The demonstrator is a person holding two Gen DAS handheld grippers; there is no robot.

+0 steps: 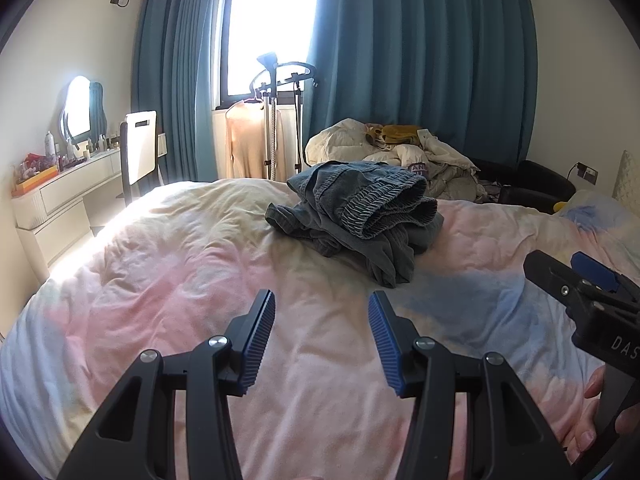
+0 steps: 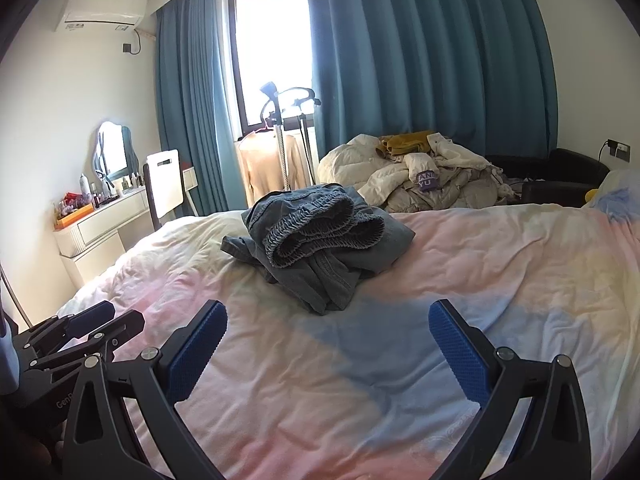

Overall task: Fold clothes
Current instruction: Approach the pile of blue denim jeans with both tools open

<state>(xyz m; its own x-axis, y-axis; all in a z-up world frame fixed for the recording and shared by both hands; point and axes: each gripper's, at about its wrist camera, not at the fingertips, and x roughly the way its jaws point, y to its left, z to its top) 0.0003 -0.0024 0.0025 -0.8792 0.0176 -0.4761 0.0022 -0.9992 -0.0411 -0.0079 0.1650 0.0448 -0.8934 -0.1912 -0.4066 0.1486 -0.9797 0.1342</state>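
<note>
In the left wrist view, the jeans point(image 1: 356, 212) lie bunched on the bed point(image 1: 160, 272), ahead of the left tool point(image 1: 322, 344) and slightly to its right, well apart from it; the elastic waistband faces the tool, a leg trailing toward it. The left tool's jaws stand apart, gripping nothing. In the right wrist view, the jeans point(image 2: 316, 236) sit ahead of the right tool point(image 2: 328, 348), slightly left, their long axis running toward it. Its jaws gape wide, empty.

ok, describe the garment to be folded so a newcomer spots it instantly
Start at the big bed with the pastel pink, blue and cream duvet. Near its middle sits one crumpled grey-blue denim garment, elastic ribbed waistband rolled on top. Unlike the pale heap of clothes beyond the bed, it is dark, alone and lying on the duvet.
</note>
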